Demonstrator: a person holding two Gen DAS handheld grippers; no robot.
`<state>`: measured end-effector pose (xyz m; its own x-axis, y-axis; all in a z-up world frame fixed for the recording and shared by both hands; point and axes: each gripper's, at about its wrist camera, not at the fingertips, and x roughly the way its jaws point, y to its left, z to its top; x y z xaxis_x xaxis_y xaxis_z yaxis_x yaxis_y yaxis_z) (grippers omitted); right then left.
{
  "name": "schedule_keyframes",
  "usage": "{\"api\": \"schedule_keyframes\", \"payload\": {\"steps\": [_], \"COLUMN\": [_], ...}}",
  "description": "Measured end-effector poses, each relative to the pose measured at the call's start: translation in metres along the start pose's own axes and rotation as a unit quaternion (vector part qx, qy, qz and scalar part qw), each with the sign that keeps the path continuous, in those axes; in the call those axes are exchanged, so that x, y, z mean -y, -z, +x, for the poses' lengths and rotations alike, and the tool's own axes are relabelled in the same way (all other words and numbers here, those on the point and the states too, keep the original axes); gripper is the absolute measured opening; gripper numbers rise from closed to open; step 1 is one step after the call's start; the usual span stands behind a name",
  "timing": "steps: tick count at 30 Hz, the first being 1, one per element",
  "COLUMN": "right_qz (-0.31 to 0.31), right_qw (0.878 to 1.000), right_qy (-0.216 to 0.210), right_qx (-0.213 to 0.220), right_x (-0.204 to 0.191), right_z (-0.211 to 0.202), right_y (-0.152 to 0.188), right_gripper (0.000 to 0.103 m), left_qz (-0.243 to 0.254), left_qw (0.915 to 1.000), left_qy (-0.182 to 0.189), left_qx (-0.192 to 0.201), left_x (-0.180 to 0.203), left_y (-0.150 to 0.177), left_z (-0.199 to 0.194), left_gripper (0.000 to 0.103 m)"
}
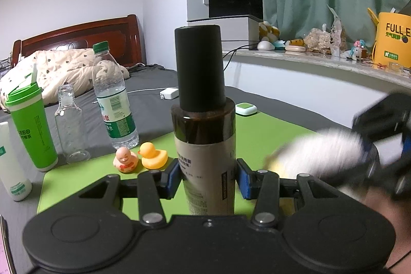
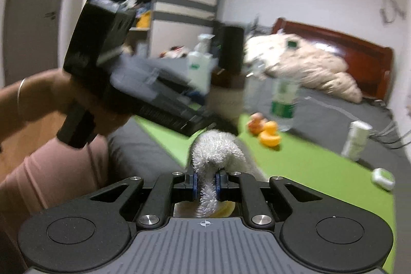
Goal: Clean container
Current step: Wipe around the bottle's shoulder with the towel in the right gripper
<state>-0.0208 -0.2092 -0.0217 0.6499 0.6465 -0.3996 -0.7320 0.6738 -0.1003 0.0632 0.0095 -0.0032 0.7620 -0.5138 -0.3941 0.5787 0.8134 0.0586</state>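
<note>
Clamping bottle [image 1: 204, 135] upright in left tool [image 1: 206, 177] (steadying it), pinching cloth [image 2: 214, 153] in right tool [image 2: 206, 184] for wiping.

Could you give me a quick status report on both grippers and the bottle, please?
Left gripper shut on brown bottle, upright. Right gripper shut on white cloth, beside the bottle. Nothing between them.

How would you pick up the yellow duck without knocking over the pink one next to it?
Probably from above, pinching the yellow duck front to back across its round body. The pink duck sits close on one side and the brown bottle, held in the left gripper, stands on the other, so fingers coming sideways have little room.
</note>
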Motion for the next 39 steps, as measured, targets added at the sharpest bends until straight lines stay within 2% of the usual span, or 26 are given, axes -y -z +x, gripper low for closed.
{"api": "schedule_keyframes", "payload": {"steps": [7,13,20,31,39], "right_qz": [-0.013,-0.026,-0.027,-0.051,-0.037], "right_qw": [0.997,0.994,0.995,0.997,0.999], "right_qy": [0.034,0.036,0.056,0.037,0.006], "right_qx": [0.071,0.098,0.083,0.051,0.033], "right_x": [0.005,0.005,0.020,0.039,0.060], "right_z": [-0.032,-0.015,0.018,0.059,0.083], "right_y": [-0.039,-0.061,-0.071,-0.076,-0.076], "right_gripper": [0.013,0.013,0.013,0.013,0.013], "left_qz": [0.014,0.024,0.032,0.039,0.034], "left_qw": [0.9999,0.9996,0.9994,0.9992,0.9994], "left_qy": [-0.005,-0.010,-0.009,-0.007,-0.008], "left_qx": [-0.001,-0.006,-0.006,-0.006,-0.005], "left_x": [0.004,0.008,0.011,0.013,0.011], "left_y": [0.000,-0.002,-0.001,-0.001,0.001], "left_z": [0.000,0.001,0.000,-0.001,-0.001], "left_gripper": [0.044,0.044,0.044,0.044,0.044]}}
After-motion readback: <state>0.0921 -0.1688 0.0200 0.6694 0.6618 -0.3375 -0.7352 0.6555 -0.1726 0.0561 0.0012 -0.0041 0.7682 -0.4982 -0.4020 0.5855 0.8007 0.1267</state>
